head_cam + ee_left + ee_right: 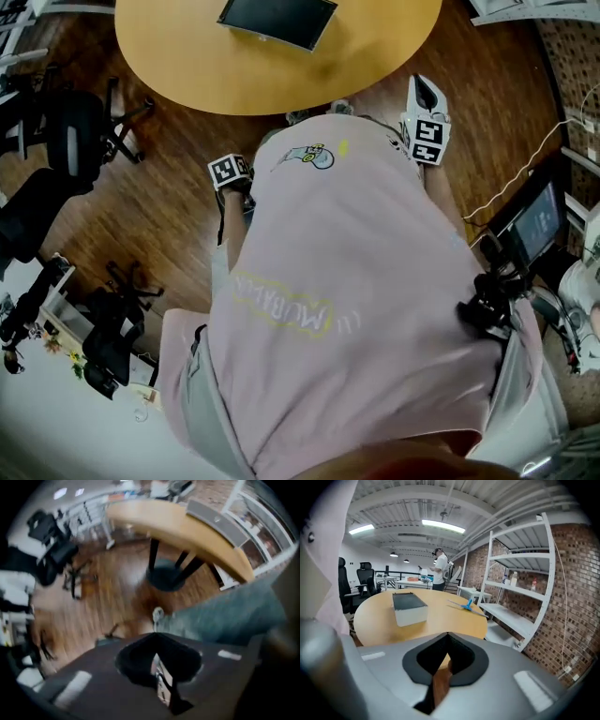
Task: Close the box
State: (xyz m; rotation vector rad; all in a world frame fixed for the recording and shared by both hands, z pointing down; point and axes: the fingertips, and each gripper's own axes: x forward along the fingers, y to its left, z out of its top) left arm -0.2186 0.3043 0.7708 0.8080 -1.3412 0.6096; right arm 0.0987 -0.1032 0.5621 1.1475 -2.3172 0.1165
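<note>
The box [277, 21], white with a dark lid lying flat on top, stands on the round wooden table [187, 56]. In the right gripper view the box [409, 606] sits at the table's middle, well ahead of my right gripper [447, 637], whose jaws are shut and empty. In the head view the right gripper [427, 94] is raised at the table's near edge. My left gripper [232, 183] hangs low beside the pink shirt, away from the table. Its own view is blurred: the left gripper [157, 639] is shut on nothing, over the wood floor, with the box [215, 516] far off.
A blue tool [468, 604] lies on the table right of the box. White shelving [520, 597] stands along the brick wall. Black office chairs [70, 136] are at the left, and a screen on a stand [539, 223] with a cable at the right. A person [440, 569] stands far back.
</note>
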